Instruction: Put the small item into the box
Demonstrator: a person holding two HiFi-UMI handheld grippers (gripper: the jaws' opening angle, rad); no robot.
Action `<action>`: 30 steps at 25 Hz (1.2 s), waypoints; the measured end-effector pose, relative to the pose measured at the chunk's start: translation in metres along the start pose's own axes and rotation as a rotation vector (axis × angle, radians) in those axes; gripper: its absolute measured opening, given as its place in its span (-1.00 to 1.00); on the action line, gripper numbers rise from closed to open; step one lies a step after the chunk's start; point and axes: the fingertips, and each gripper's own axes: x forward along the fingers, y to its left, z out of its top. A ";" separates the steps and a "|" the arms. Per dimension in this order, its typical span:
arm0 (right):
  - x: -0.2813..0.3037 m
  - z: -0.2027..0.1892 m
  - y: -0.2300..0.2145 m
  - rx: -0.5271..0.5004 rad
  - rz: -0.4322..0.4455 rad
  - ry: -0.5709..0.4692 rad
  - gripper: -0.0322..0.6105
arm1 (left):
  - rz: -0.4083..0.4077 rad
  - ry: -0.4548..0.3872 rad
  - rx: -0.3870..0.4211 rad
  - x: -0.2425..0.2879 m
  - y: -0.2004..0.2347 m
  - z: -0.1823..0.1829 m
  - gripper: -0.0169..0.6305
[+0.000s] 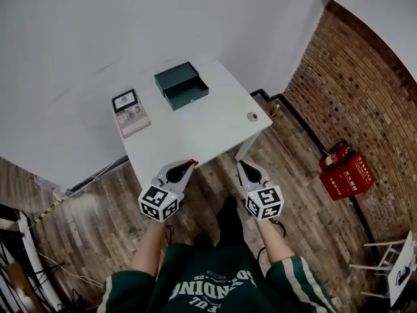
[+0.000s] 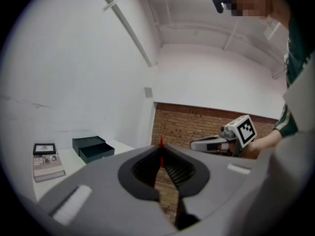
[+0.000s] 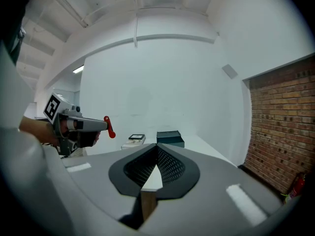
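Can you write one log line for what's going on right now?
phase: before pickup | left gripper: shut, empty | right gripper: shut, empty | small item: on table, untouched | box: open, on table

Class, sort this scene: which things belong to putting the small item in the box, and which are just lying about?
For the job: small round item, dark box, left gripper, right gripper, both shut and empty.
Lying about: stack of books, framed picture, red fire extinguisher.
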 end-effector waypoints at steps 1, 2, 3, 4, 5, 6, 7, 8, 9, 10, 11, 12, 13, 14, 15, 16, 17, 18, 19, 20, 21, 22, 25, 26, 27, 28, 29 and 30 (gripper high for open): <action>0.005 0.000 -0.005 0.005 0.003 -0.002 -0.89 | 0.001 0.004 -0.002 0.007 0.004 0.000 -0.75; 0.012 0.001 -0.011 0.010 0.009 -0.004 -0.89 | 0.001 0.008 -0.005 0.015 0.009 0.000 -0.75; 0.018 0.003 -0.016 0.013 0.017 -0.007 -0.89 | 0.003 0.012 -0.007 0.023 0.013 0.000 -0.75; 0.026 0.004 -0.021 0.015 0.029 -0.007 -0.89 | 0.005 0.015 -0.008 0.031 0.018 0.001 -0.75; 0.034 0.005 -0.026 0.016 0.043 -0.005 -0.89 | 0.009 0.017 -0.009 0.039 0.023 0.003 -0.75; 0.042 0.007 -0.032 0.016 0.057 -0.001 -0.89 | 0.014 0.017 -0.010 0.048 0.028 0.005 -0.75; 0.049 0.008 -0.039 0.016 0.069 0.004 -0.89 | 0.021 0.016 -0.011 0.057 0.032 0.008 -0.75; 0.057 0.010 -0.046 0.016 0.080 0.008 -0.89 | 0.028 0.014 -0.011 0.066 0.037 0.011 -0.75; 0.066 0.013 -0.053 0.014 0.093 0.011 -0.89 | 0.035 0.011 -0.012 0.075 0.041 0.014 -0.75; 0.075 0.017 -0.059 0.012 0.107 0.014 -0.89 | 0.044 0.009 -0.012 0.083 0.046 0.018 -0.75; 0.084 0.020 -0.065 0.008 0.123 0.016 -0.89 | 0.054 0.007 -0.012 0.092 0.051 0.021 -0.75; 0.093 0.024 -0.071 0.003 0.140 0.020 -0.89 | 0.066 0.005 -0.012 0.100 0.057 0.024 -0.75; 0.102 0.028 -0.078 -0.001 0.157 0.023 -0.89 | 0.078 0.003 -0.013 0.109 0.062 0.028 -0.75; 0.111 0.032 -0.085 -0.005 0.175 0.025 -0.89 | 0.092 0.000 -0.015 0.118 0.068 0.032 -0.75; 0.120 0.036 -0.092 -0.008 0.192 0.025 -0.89 | 0.106 -0.003 -0.017 0.127 0.074 0.035 -0.75; 0.128 0.039 -0.098 -0.009 0.210 0.026 -0.89 | 0.121 -0.004 -0.020 0.135 0.079 0.037 -0.75; 0.135 0.041 -0.103 -0.009 0.227 0.026 -0.89 | 0.135 -0.004 -0.022 0.142 0.084 0.039 -0.75; 0.143 0.043 -0.108 -0.007 0.245 0.028 -0.89 | 0.150 -0.004 -0.024 0.149 0.088 0.040 -0.75; 0.150 0.044 -0.112 -0.004 0.261 0.029 -0.89 | 0.164 -0.004 -0.025 0.155 0.092 0.040 -0.75; 0.156 0.045 -0.116 -0.001 0.277 0.030 -0.89 | 0.178 -0.006 -0.025 0.161 0.097 0.042 -0.75; 0.163 0.046 -0.120 -0.001 0.293 0.032 -0.89 | 0.191 -0.008 -0.025 0.167 0.100 0.043 -0.75; 0.169 0.047 -0.123 -0.002 0.307 0.034 -0.89 | 0.204 -0.010 -0.026 0.173 0.104 0.044 -0.75; 0.185 0.051 -0.133 -0.010 0.343 0.036 -0.89 | 0.233 -0.013 -0.031 0.188 0.113 0.045 -0.75; 0.190 0.053 -0.136 -0.012 0.352 0.035 -0.89 | 0.241 -0.013 -0.034 0.191 0.116 0.045 -0.75; 0.195 0.054 -0.139 -0.012 0.359 0.035 -0.89 | 0.248 -0.012 -0.037 0.194 0.118 0.045 -0.75; 0.200 0.055 -0.142 -0.010 0.364 0.036 -0.89 | 0.255 -0.009 -0.041 0.197 0.121 0.044 -0.75; 0.206 0.056 -0.145 -0.005 0.368 0.038 -0.89 | 0.262 -0.007 -0.045 0.199 0.124 0.044 -0.75; 0.211 0.056 -0.147 -0.001 0.373 0.041 -0.89 | 0.269 -0.005 -0.050 0.201 0.129 0.043 -0.75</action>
